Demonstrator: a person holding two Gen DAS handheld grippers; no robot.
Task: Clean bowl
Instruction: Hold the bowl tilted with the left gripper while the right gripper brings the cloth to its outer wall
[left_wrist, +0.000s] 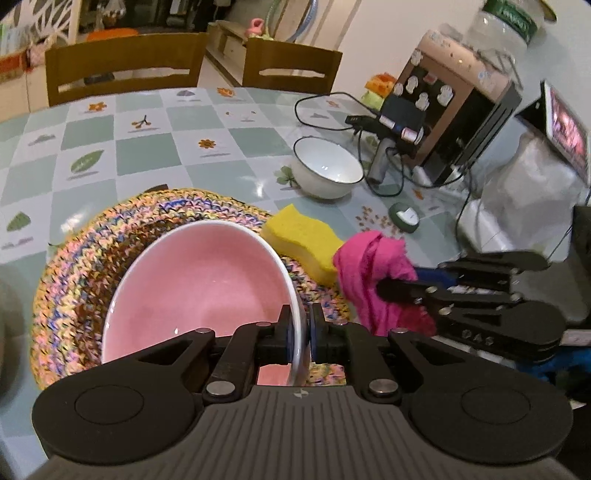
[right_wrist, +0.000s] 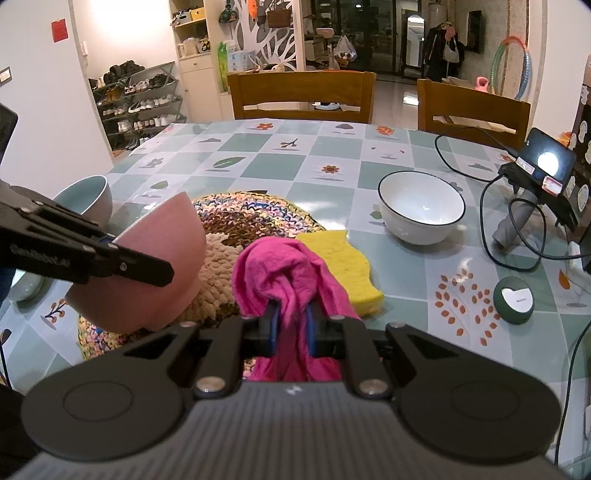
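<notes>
A: Where is the pink bowl (left_wrist: 199, 288)?
B: Lower centre, tilted above the woven mat (left_wrist: 74, 258); the left gripper (left_wrist: 298, 332) pinches its rim.

A: And the cloth (right_wrist: 291, 273)?
B: Clamped in the right gripper (right_wrist: 291, 325), just right of the bowl's open face.

This is a home, in the dining room. Two brown wooden chairs (right_wrist: 301, 94) stand at a desk with a green and white checked cover (right_wrist: 280, 162), and a grey shoe rack full of shoes (right_wrist: 138, 96) stands by the wall.
</notes>
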